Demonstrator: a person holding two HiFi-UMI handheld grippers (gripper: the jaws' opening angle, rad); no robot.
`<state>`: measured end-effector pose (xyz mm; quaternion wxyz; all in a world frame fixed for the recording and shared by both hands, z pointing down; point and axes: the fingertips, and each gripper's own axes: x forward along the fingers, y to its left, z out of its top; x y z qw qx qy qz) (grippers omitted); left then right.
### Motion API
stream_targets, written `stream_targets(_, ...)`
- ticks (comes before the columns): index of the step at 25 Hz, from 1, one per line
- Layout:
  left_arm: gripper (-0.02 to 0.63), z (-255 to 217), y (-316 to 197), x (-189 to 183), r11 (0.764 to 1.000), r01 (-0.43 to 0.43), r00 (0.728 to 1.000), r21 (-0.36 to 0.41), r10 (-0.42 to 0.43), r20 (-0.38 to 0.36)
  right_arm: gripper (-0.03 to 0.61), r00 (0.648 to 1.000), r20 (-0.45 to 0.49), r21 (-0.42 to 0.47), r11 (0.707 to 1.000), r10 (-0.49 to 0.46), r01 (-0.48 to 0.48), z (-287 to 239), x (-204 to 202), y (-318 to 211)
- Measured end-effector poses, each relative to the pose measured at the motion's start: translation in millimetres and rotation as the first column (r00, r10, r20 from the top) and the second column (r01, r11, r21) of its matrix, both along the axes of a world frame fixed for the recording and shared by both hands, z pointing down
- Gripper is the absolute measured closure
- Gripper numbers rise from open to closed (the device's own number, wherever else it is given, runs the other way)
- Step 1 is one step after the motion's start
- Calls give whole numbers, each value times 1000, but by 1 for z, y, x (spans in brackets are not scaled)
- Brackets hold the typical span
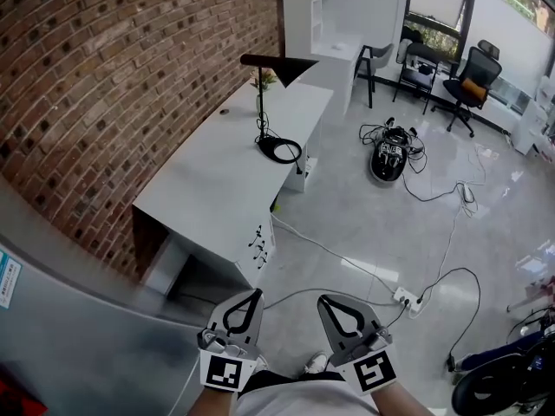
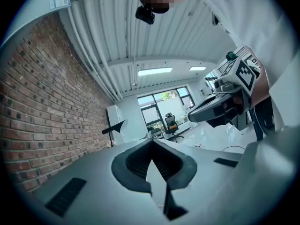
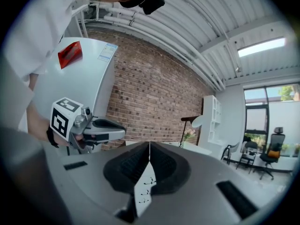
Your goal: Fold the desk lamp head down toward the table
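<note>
A black desk lamp stands far ahead on the white desk (image 1: 217, 180). Its flat head (image 1: 277, 62) sticks out level on a thin upright stem (image 1: 259, 102), and a cable lies coiled round its base (image 1: 279, 150). The lamp (image 2: 114, 126) is small in the left gripper view, and the lamp (image 3: 191, 120) is just as small in the right gripper view. My left gripper (image 1: 253, 294) and right gripper (image 1: 323, 301) are low in the head view, side by side and well short of the desk. Both point level toward the room. Each has its tips together with nothing between them.
A brick wall (image 1: 104, 85) runs along the desk's left. A grey cabinet (image 1: 78, 336) is close on my left. Cables and a power strip (image 1: 408, 300) lie on the shiny floor, with a black object (image 1: 389, 158) further off. Office chairs (image 1: 469, 81) stand by the windows.
</note>
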<state>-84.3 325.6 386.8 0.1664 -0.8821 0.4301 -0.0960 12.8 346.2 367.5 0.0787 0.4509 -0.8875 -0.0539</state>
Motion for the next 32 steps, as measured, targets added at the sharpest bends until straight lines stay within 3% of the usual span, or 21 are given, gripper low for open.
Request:
stream_targets(6, 606, -5, -12, 38, 999, 23, 1000, 29, -24, 6, 560, 1000, -4, 5, 1000, -14, 14, 0, 47, -3)
stream_targets(11, 606, -1, -25, 57, 1000, 24, 1000, 10, -24, 12, 560, 999, -20, 0, 999, -48, 48, 8, 60, -15)
stream_targets(20, 606, 9, -90, 51, 1000, 1, 1000, 2, -1, 14, 560, 997, -40, 19, 998, -63, 64, 11, 48, -75)
stream_targets(27, 606, 11, -169, 33, 1000, -12, 1000, -1, 12, -18, 560, 997, -48, 25, 998, -55, 56, 10, 27, -158)
stream_targets(32, 606, 11, -218, 20, 1000, -18, 1000, -1, 18, -2, 560, 996, -57, 31, 997, -65, 67, 8, 6, -210)
